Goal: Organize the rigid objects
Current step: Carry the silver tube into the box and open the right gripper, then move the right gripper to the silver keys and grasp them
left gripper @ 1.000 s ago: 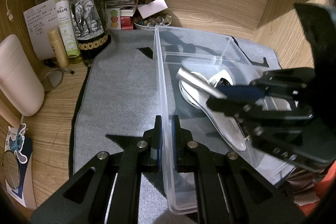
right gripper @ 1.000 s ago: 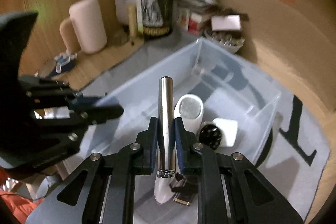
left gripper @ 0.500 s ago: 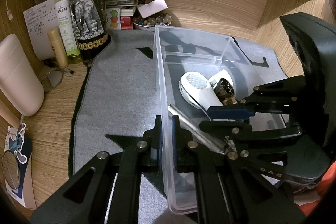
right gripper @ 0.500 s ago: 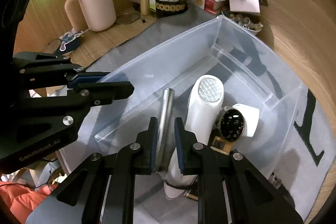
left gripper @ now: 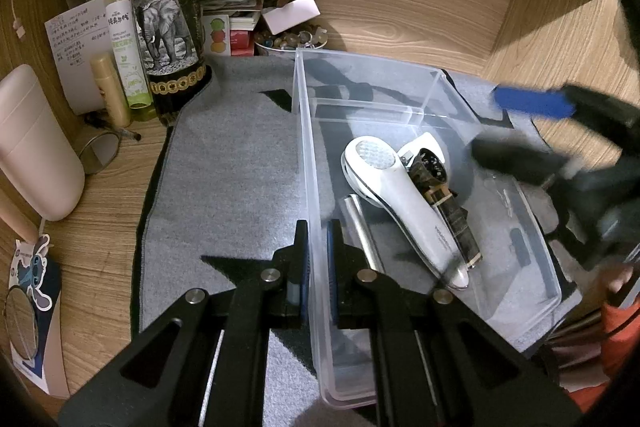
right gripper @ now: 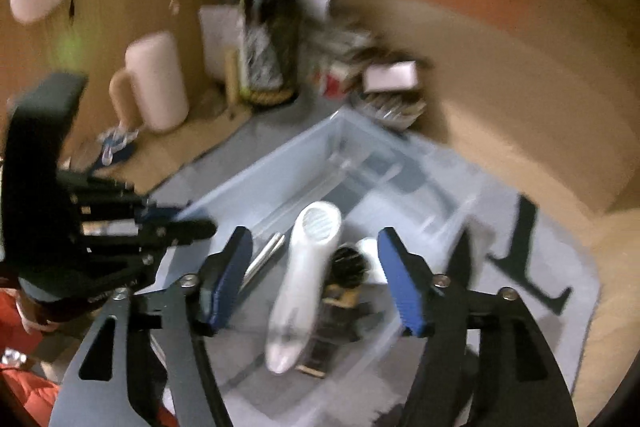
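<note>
My left tongs [left gripper: 316, 247] are clamped on the near long wall of the clear plastic storage bin [left gripper: 420, 71], one pad on each side of that wall. My right tongs [right gripper: 316, 287] hang above the bin with nothing between the blue pads; their jaws are opening at this moment, and the view from them is blurred.

Inside the bin, the slim silver metal cylinder [left gripper: 362, 231] lies flat on the floor, just beside the wall I am gripping. Next to it lies the white handheld device with a round honeycomb face [left gripper: 394, 195], its narrow end pointing toward me. A dark-faced wristwatch with a brown strap [left gripper: 448, 203] lies against its far side, partly over a small white rounded object [left gripper: 430, 143]. A low clear divider crosses the far end of the bin.

The bin sits on a grey felt mat [left gripper: 232, 163] spread over the wooden worktop [left gripper: 100, 211]. Beyond the mat stand a dark wine bottle with an elephant label [left gripper: 168, 27] and a pale green spray bottle [left gripper: 126, 39]; a pink rounded container [left gripper: 36, 147] stands to the left.
</note>
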